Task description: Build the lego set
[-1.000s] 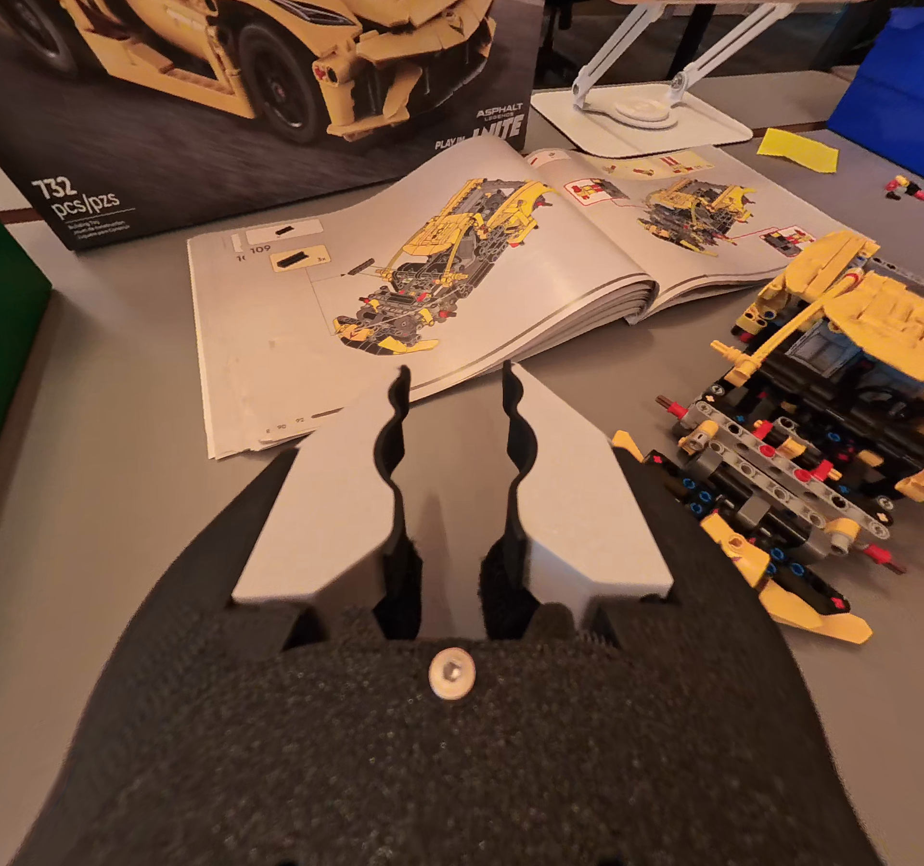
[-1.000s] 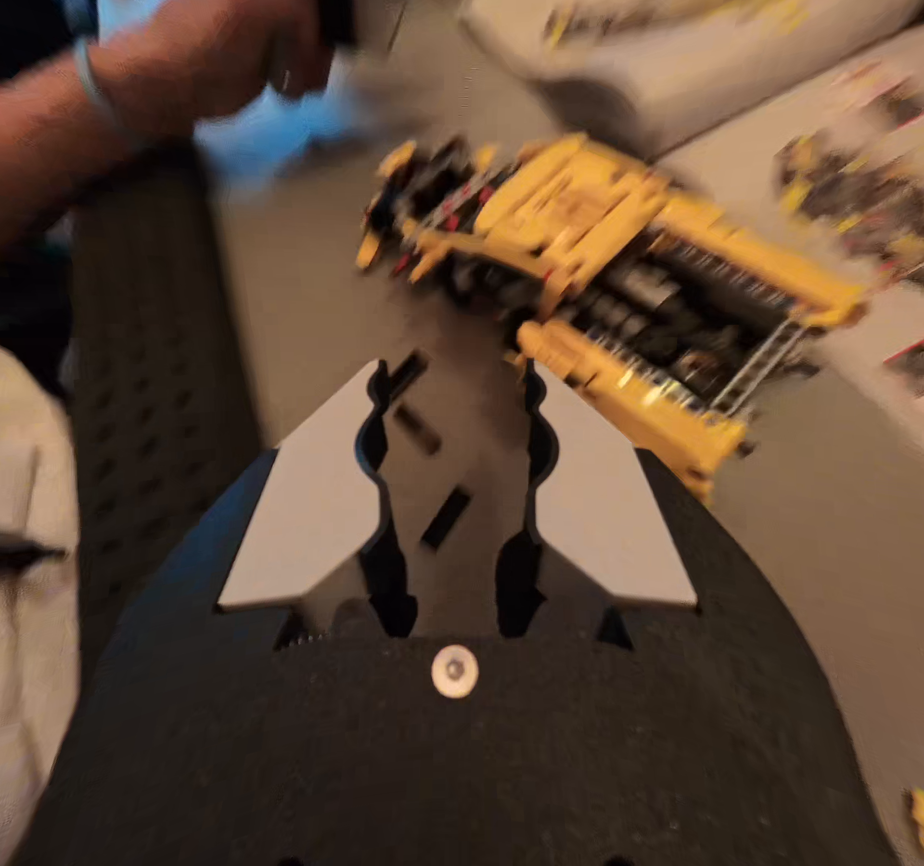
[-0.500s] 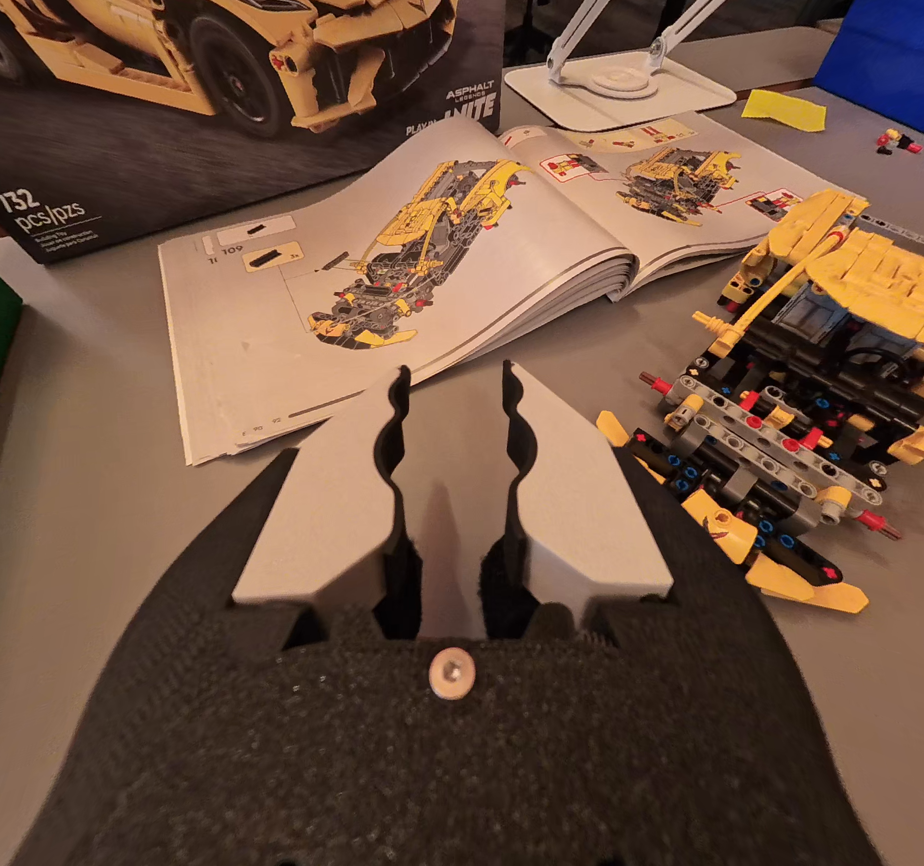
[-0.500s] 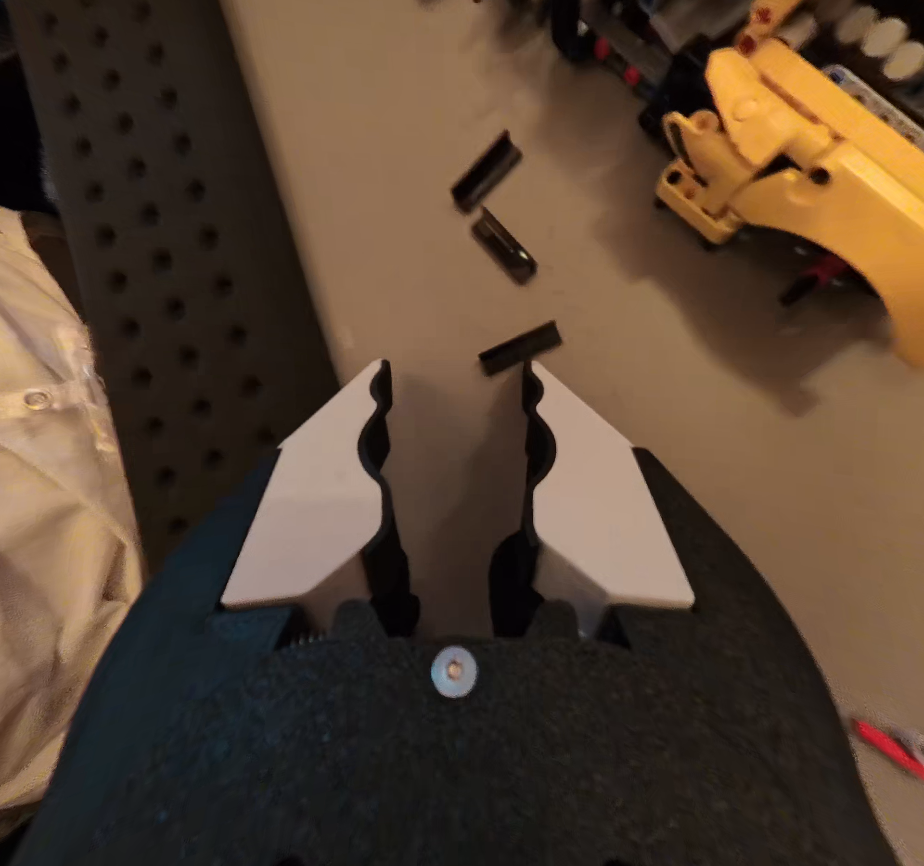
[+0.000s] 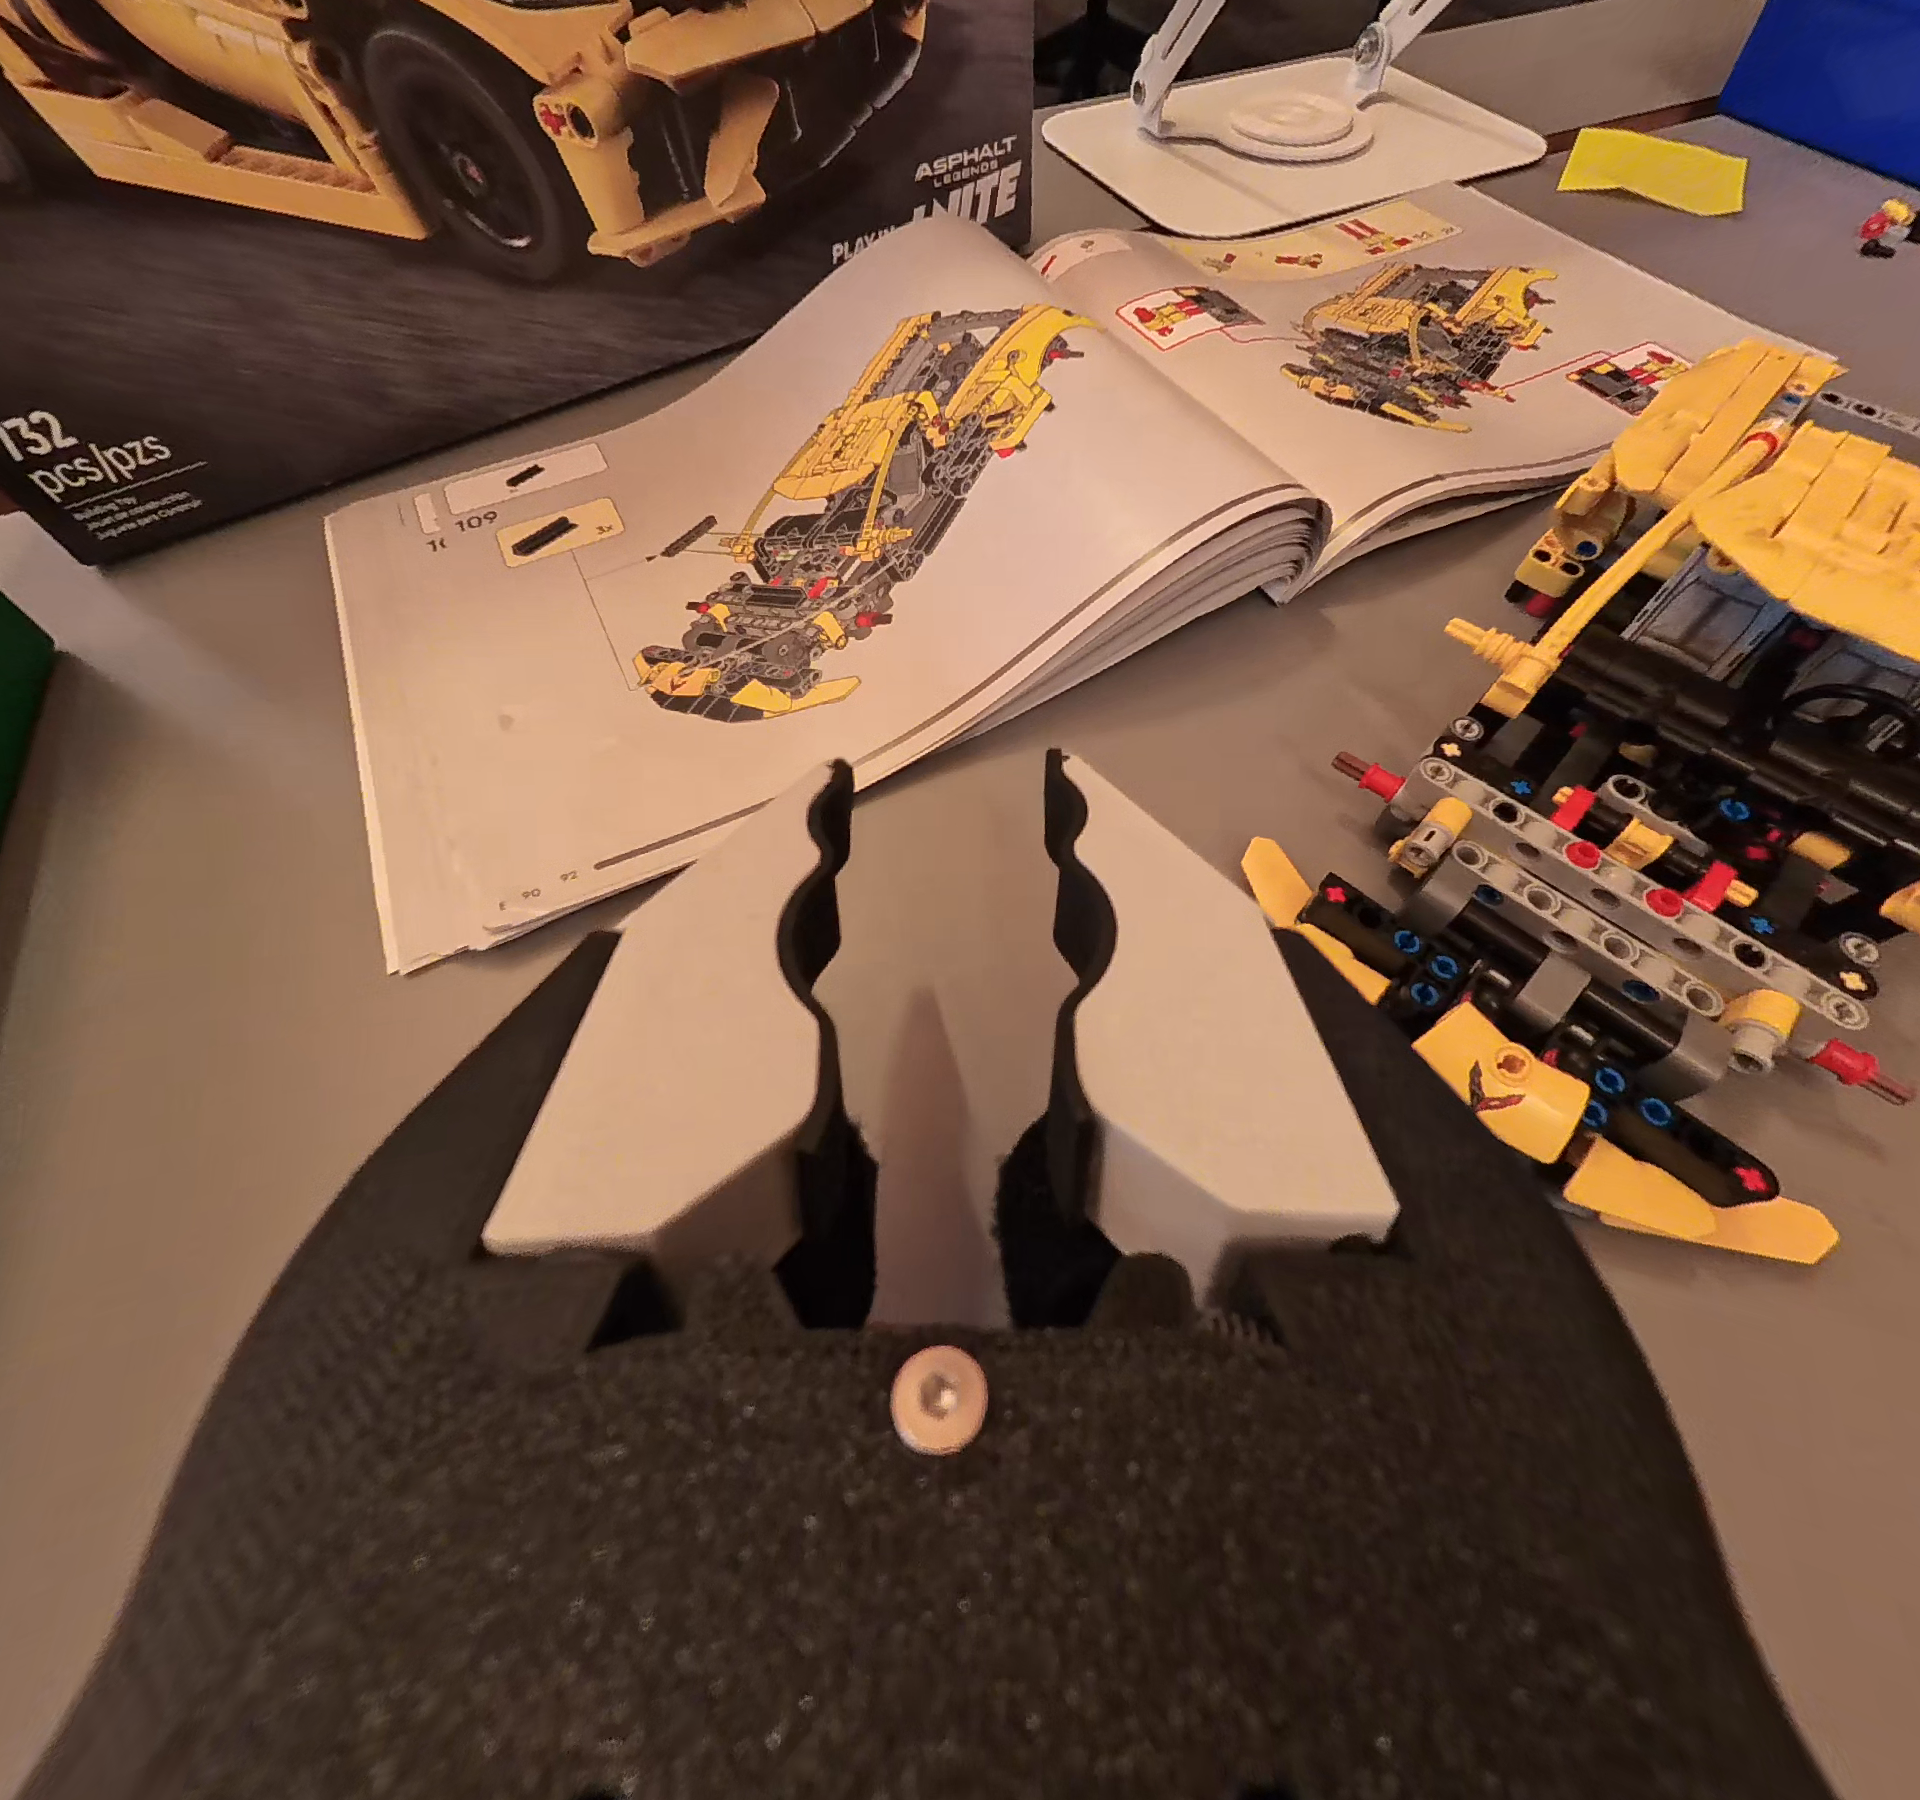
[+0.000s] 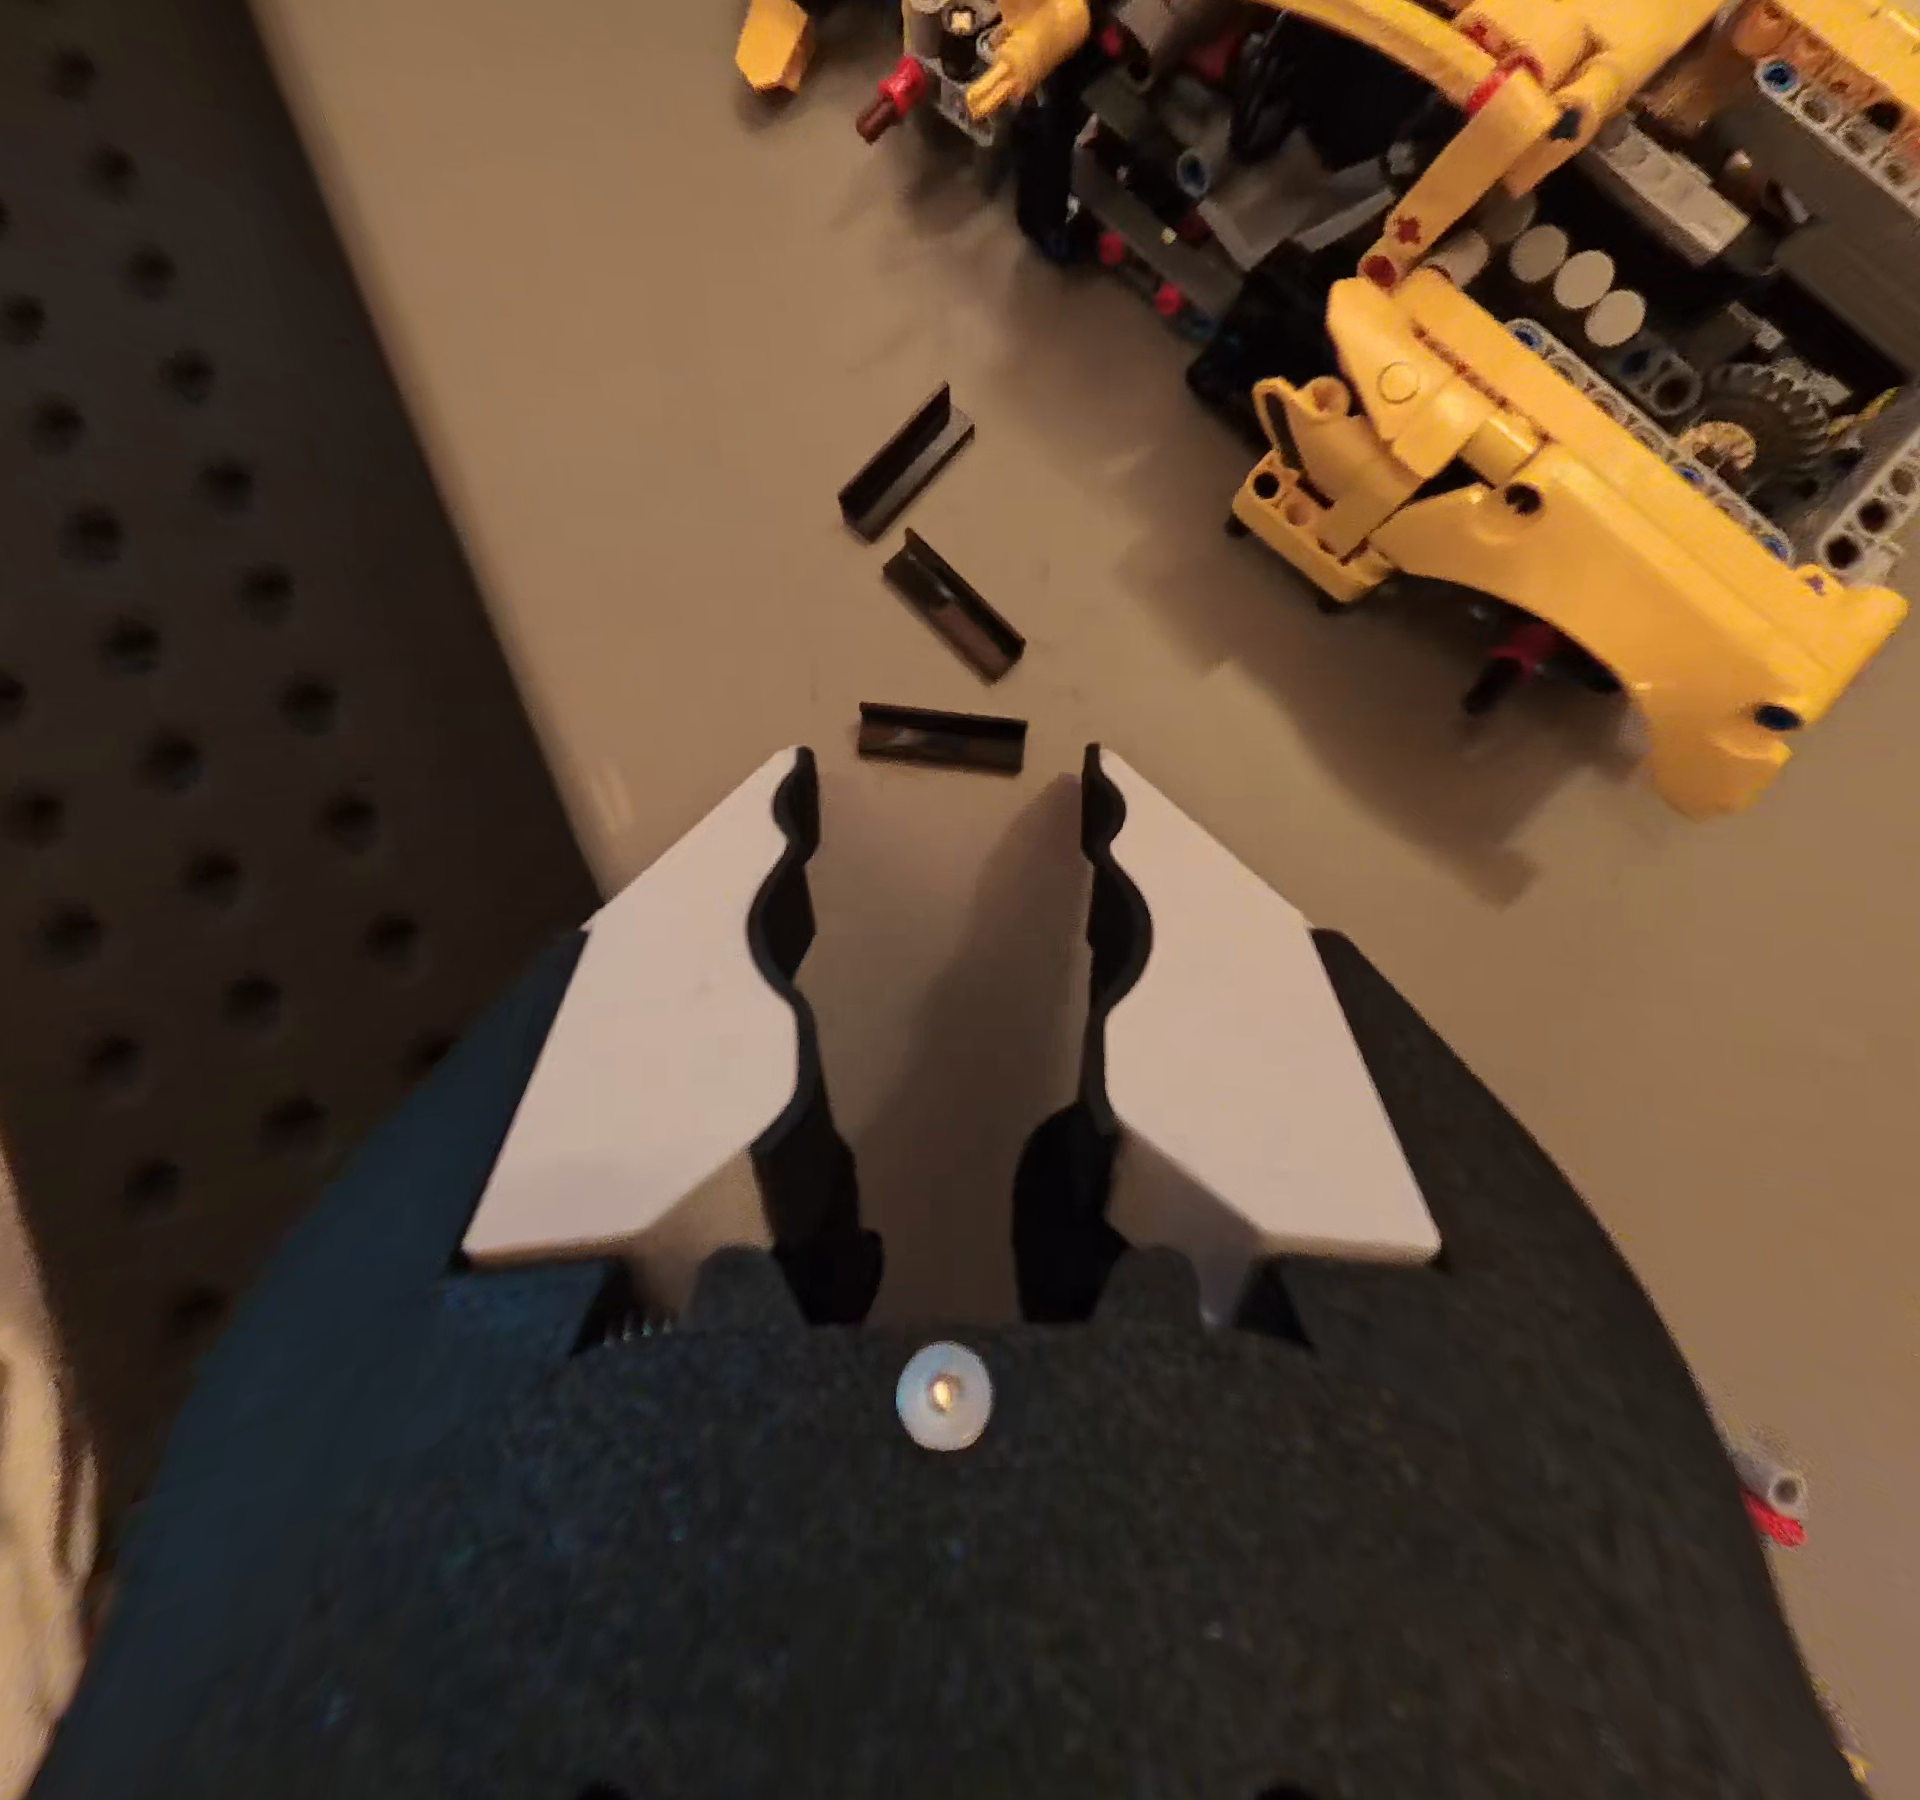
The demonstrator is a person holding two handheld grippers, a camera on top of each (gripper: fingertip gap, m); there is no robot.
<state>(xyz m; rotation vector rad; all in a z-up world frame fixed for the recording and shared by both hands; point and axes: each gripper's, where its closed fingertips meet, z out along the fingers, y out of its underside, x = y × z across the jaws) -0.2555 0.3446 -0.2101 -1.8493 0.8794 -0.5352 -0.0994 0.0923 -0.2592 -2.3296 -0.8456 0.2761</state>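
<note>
Right gripper (image 6: 945,763), jaws apart and empty, lines up on the nearest black strip (image 6: 942,737): light, stiff, slippery; pinch its long sides. Left gripper (image 5: 948,779) gapes empty.

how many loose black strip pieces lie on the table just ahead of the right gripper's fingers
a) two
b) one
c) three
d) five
c: the right wrist view shows three black strips apart on the table, the nearest just past the open right gripper, a second and a third farther on.

Warm, dim indoor light from overhead; soft shadows under lego car (image 6: 1558,462). Wide-angle bending at edges. Slight blur at frame margins.
</note>
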